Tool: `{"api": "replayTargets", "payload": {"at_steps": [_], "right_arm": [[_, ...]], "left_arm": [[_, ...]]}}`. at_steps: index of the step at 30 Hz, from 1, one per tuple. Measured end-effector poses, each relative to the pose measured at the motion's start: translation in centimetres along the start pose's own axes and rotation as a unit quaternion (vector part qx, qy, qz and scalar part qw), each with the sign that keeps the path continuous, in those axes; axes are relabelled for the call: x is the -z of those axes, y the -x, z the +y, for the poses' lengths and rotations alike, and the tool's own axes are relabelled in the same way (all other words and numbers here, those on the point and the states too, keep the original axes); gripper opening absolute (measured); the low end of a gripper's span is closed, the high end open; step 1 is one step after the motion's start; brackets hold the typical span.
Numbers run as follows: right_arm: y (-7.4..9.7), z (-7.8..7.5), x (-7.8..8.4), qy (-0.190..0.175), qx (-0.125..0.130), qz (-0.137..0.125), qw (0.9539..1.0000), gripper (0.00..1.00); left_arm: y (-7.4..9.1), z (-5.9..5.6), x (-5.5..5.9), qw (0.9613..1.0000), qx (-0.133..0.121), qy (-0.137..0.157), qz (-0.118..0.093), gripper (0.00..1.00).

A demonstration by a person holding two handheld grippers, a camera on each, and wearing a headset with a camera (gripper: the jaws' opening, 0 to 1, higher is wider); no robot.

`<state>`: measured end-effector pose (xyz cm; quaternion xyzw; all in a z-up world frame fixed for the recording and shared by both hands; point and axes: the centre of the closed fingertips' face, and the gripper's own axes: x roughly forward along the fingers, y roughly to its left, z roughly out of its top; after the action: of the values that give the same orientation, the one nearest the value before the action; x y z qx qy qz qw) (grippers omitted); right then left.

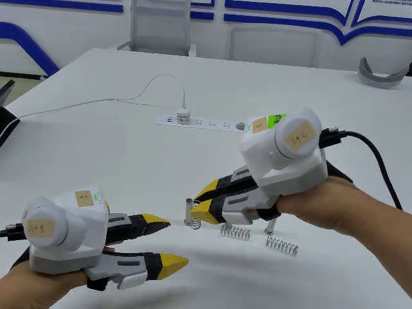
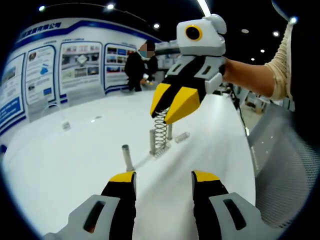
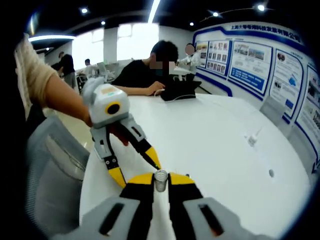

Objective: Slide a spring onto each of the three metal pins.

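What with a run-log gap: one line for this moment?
right gripper: shut on coiled metal spring beside upright grey metal pin | left gripper: open, empty

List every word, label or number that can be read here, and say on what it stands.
Right-hand label, on the right gripper: handwriting, too blurred to read.
Left-hand label, on the left gripper: the same.
Wall banner: Chinese characters, too small to read.
Wall posters: too small to read.

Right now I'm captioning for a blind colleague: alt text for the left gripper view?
The right hand-held gripper holds a spring upright beside a metal pin on the white table. The left hand-held gripper sits open below, another pin ahead.
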<state>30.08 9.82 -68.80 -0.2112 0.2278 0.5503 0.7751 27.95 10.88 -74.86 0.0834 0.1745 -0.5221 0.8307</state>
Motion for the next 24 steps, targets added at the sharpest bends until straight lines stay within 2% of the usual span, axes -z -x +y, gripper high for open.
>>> {"api": "replayTargets", "payload": {"at_steps": [9, 17, 24], "right_arm": [[0.1, -2.1, -1.2, -0.003, 0.021, -0.011, 0.9997, 0.12], [-0.5, -3.6, -1.9, -0.009, 0.036, -0.019, 0.9991, 0.12], [-1.4, -4.7, -1.5, -0.017, 0.041, -0.015, 0.9989, 0.12]], "left_arm": [[0.0, 0.3, 0.0, 1.0, -0.006, 0.005, -0.001, 0.5], [0.1, 0.3, 0.1, 0.9999, -0.008, 0.008, 0.0, 0.52], [0.1, 0.3, 0.0, 0.9999, -0.008, 0.01, 0.0, 0.53]]}}
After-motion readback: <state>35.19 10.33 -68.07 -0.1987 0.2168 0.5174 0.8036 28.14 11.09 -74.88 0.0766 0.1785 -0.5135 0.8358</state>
